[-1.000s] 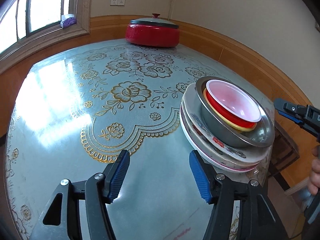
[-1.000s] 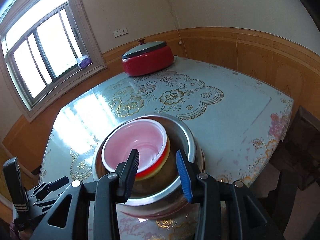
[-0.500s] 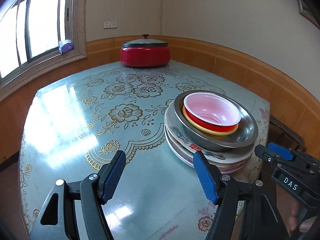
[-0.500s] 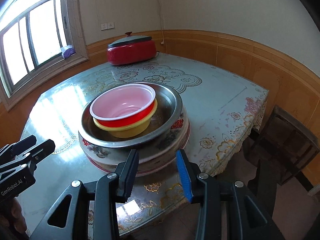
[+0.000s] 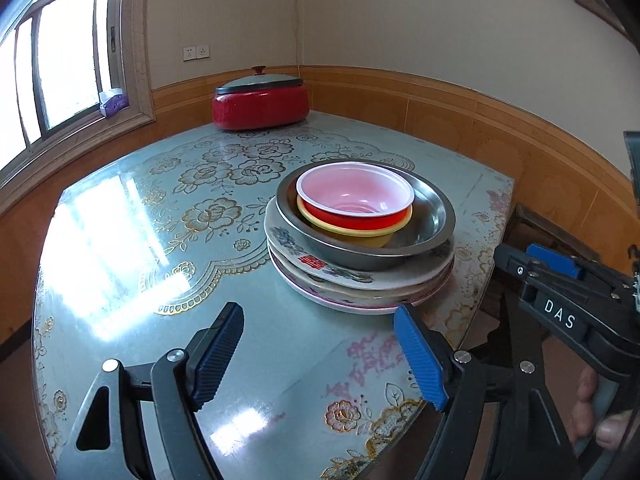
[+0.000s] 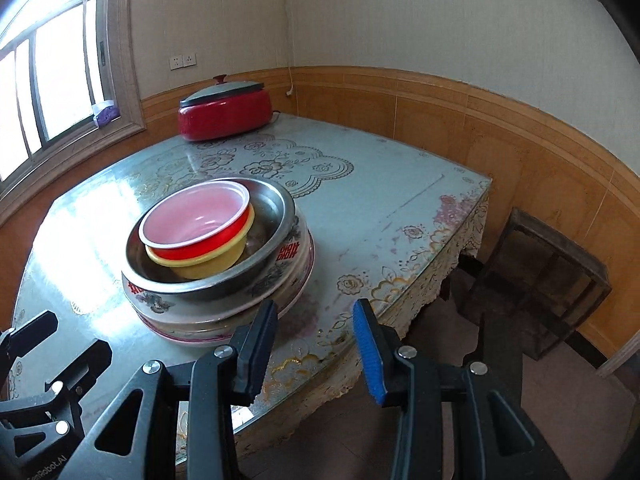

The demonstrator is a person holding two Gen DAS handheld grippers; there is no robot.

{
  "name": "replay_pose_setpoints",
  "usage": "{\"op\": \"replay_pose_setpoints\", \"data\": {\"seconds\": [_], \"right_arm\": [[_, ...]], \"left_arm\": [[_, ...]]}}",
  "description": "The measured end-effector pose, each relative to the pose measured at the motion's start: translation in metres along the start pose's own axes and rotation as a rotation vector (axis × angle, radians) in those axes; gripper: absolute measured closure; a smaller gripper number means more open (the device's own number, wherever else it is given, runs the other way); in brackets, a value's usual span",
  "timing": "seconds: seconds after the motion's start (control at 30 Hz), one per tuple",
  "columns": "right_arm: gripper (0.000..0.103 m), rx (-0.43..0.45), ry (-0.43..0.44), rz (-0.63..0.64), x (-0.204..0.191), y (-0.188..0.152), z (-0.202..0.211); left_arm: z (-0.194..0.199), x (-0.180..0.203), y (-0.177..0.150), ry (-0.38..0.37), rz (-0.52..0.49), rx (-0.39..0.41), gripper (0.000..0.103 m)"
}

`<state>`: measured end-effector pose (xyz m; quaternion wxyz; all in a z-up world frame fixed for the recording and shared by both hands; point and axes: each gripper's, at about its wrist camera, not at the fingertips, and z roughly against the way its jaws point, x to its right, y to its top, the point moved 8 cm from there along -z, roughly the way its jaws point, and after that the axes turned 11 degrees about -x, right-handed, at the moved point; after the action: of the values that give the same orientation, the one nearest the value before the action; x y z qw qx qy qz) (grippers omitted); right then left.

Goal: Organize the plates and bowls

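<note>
A stack of dishes stands near the table's right front corner. At the bottom lie patterned plates (image 5: pixel 352 280) (image 6: pixel 224 320). On them rests a steel bowl (image 5: pixel 432 216) (image 6: pixel 276 208), which holds a yellow bowl (image 5: pixel 360 236) (image 6: pixel 208 264) and a red bowl with a pink inside (image 5: pixel 356 196) (image 6: pixel 196 220). My left gripper (image 5: pixel 320 352) hovers over the table just in front of the stack; its jaws are opening with nothing between them. My right gripper (image 6: pixel 316 340) is open and empty, to the right of and below the stack, over the table's edge.
A red lidded pot (image 5: pixel 260 104) (image 6: pixel 224 112) stands at the table's far side by the wall. The table (image 5: pixel 120 240) wears a glossy floral cover. A dark wooden stool (image 6: pixel 536 280) stands on the floor to the right. A window (image 5: pixel 60 64) is at left.
Both grippers have drawn back from the stack, which now sits farther off in both views. The left jaws have widened. The right gripper, earlier right over the bowls, now hangs off the table's edge.
</note>
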<state>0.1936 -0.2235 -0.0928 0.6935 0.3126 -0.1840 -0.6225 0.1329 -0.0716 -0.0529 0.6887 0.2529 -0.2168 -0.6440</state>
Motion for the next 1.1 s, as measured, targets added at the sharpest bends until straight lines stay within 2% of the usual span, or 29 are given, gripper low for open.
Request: {"op": "replay_pose_setpoints", "data": {"seconds": [0.43, 0.67, 0.87, 1.1], "right_arm": [[0.064, 0.029, -0.030, -0.047, -0.040, -0.017, 0.008], [0.064, 0.029, -0.036, -0.075, -0.052, -0.016, 0.004], [0.064, 0.032, -0.058, -0.087, -0.054, -0.011, 0.003], [0.064, 0.017, -0.058, -0.077, -0.059, -0.011, -0.001]], "left_arm": [[-0.005, -0.046, 0.012, -0.028, -0.005, 0.033, 0.019], [-0.011, -0.047, 0.015, -0.050, -0.046, 0.025, 0.013], [-0.013, -0.045, 0.017, -0.062, -0.059, 0.035, 0.000], [-0.019, -0.046, 0.016, -0.056, -0.056, 0.016, 0.000]]}}
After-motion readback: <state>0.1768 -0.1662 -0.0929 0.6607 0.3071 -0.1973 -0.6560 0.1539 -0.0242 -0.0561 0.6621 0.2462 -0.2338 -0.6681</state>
